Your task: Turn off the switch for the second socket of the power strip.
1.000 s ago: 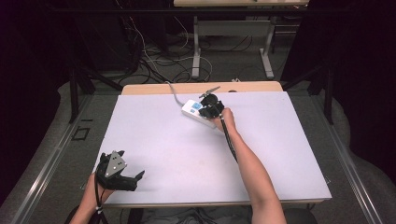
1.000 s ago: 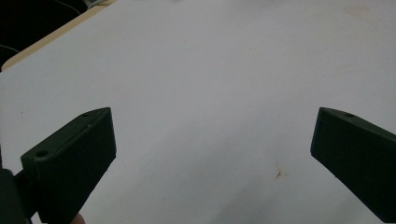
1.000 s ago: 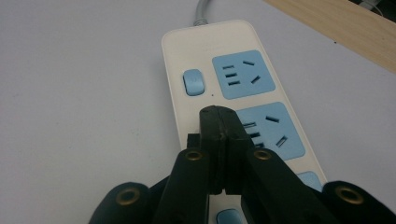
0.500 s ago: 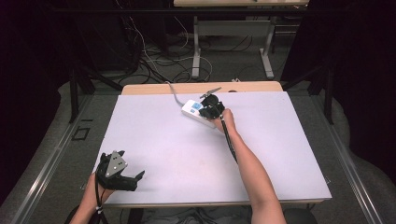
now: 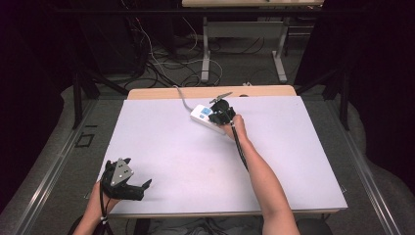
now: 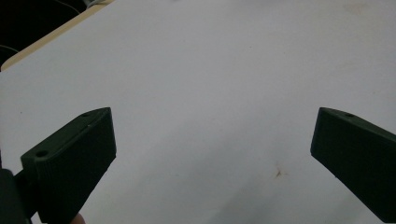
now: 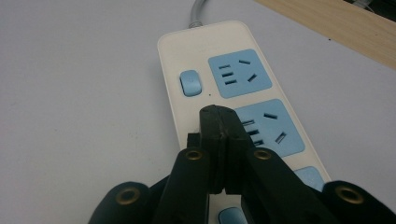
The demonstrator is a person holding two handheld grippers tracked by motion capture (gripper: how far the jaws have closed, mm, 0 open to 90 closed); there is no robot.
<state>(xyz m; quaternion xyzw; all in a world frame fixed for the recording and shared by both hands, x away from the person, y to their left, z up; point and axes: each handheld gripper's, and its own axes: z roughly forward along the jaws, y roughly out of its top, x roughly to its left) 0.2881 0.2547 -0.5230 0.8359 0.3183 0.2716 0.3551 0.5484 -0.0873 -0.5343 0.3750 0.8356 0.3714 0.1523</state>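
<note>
A white power strip with blue sockets and blue switches lies at the far middle of the white table; in the high view the power strip trails a grey cord toward the back edge. My right gripper is shut with nothing between its jaws, its tips just over the strip beside the second socket; in the high view the right gripper sits over the strip. My left gripper rests at the near left corner, and in its own view the left gripper stands wide open over bare table.
A wooden strip borders the table's far edge. Beyond it the floor holds tangled cables and the metal legs of another desk.
</note>
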